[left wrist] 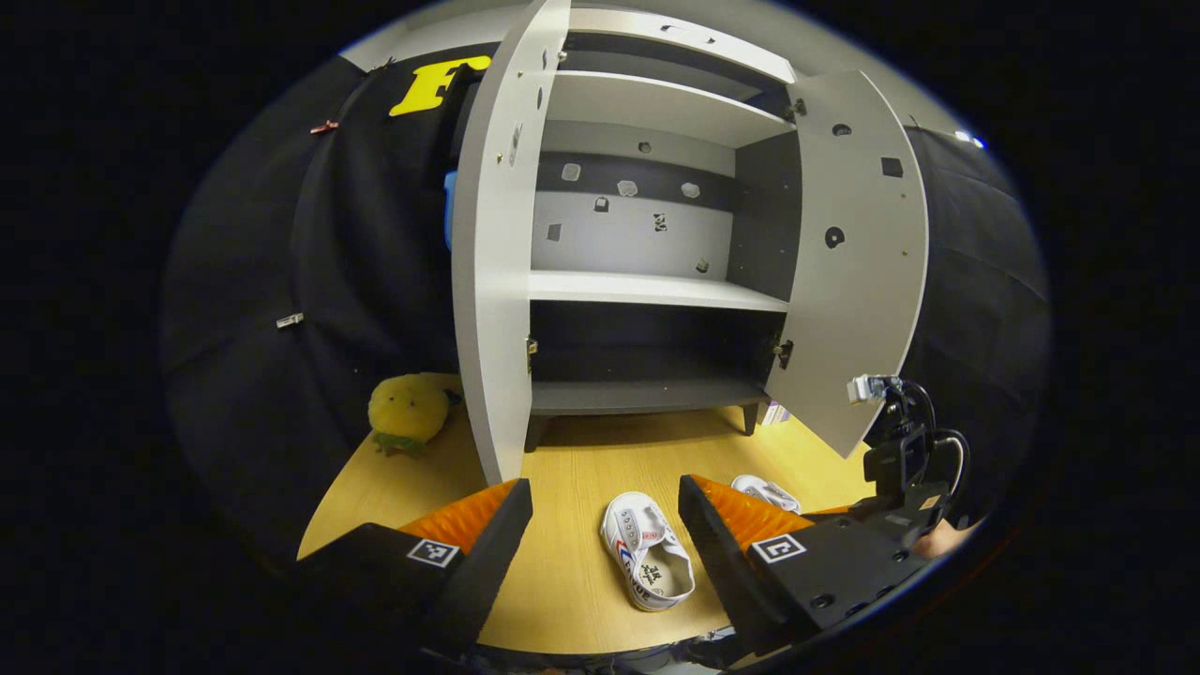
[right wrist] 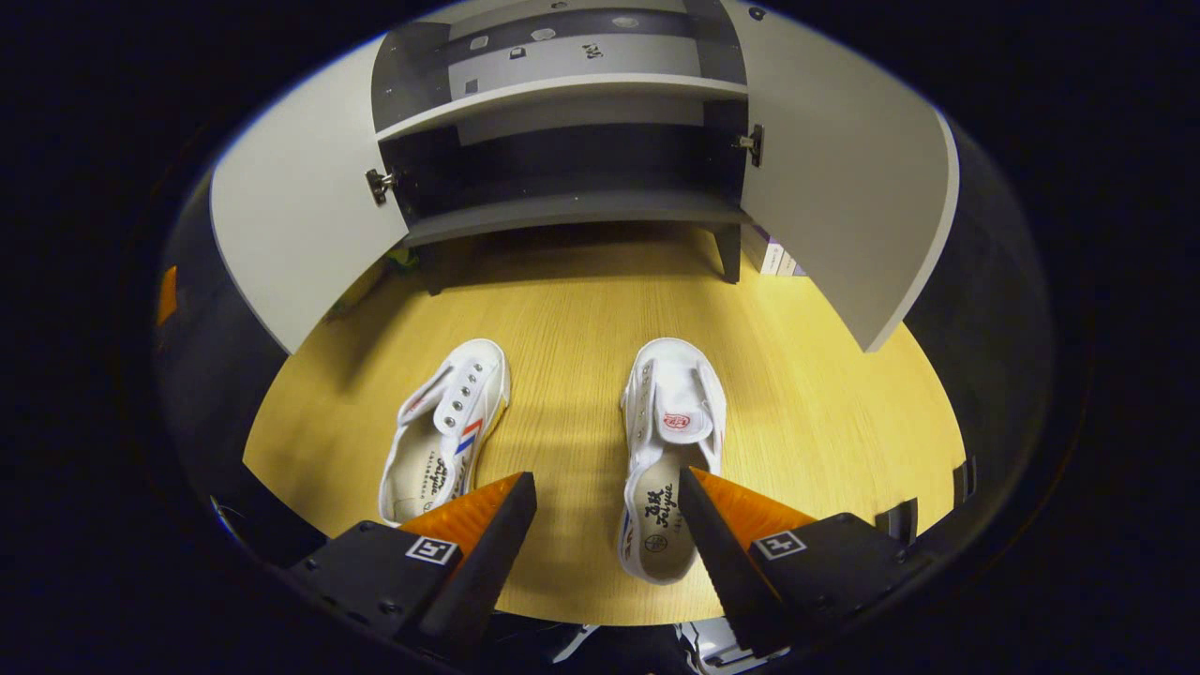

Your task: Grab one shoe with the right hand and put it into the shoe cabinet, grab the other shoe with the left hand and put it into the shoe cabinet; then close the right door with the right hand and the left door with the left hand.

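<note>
While both hand-held grippers stand released and hold nothing, the step in hand looks to be the first pick, the right hand-held gripper (right wrist: 607, 525) taking one shoe. In the right gripper view its spread fingers frame the heel end of the right-hand shoe (right wrist: 671, 450), one finger overlapping that heel, so a short move down and forward should set the fingers either side of the heel wall; pinching that wall rather than the loose tongue would likely carry it steadier. The other shoe (right wrist: 448, 427) lies just beside on the wooden desk (right wrist: 562, 319), toe toward the cabinet, waiting for the left hand-held gripper (left wrist: 605, 525), which hovers open above it in the left gripper view. Farther off, the shoe cabinet (right wrist: 562, 211) stands with the left door (right wrist: 291, 225) and right door (right wrist: 844, 187) swung wide, its bottom shelf free.
</note>
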`<state>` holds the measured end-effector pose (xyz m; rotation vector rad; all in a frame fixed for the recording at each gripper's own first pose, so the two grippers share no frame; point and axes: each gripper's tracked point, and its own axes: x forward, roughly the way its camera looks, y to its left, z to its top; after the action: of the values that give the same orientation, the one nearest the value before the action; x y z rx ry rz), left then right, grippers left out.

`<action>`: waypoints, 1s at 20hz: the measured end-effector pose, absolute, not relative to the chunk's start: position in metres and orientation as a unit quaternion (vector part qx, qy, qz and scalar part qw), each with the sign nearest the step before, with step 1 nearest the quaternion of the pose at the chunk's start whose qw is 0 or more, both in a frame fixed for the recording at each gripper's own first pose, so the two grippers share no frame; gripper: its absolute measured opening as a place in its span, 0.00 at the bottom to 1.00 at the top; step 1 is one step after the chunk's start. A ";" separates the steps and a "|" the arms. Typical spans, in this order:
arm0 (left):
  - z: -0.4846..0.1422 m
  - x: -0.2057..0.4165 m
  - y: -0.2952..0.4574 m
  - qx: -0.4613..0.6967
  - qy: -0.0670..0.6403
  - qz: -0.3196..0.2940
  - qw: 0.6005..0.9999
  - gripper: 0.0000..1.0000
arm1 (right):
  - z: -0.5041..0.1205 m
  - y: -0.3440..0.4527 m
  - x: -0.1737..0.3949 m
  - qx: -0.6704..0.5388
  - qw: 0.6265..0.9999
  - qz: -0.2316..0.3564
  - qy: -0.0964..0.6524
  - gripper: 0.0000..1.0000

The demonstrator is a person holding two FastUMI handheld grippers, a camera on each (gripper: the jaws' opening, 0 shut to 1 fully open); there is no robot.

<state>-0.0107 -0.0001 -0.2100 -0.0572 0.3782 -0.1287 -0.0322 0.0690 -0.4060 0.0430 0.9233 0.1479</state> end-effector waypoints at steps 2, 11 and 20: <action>-0.214 -0.009 0.001 -0.036 0.195 -0.054 0.979 0.98 | -0.420 0.073 -0.030 0.025 0.887 0.080 0.454 1.00; -0.239 -0.010 0.001 -0.045 0.229 -0.032 0.972 0.98 | -0.464 0.066 -0.006 0.058 0.871 0.058 0.485 0.45; -0.243 0.000 0.004 -0.043 0.232 -0.030 0.971 0.98 | -0.473 0.061 0.005 0.070 0.864 0.025 0.497 0.05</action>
<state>-0.0003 0.0038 -0.2428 -0.0876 0.4688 -0.0608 0.0053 0.0611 -0.4731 0.1459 1.0424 0.0521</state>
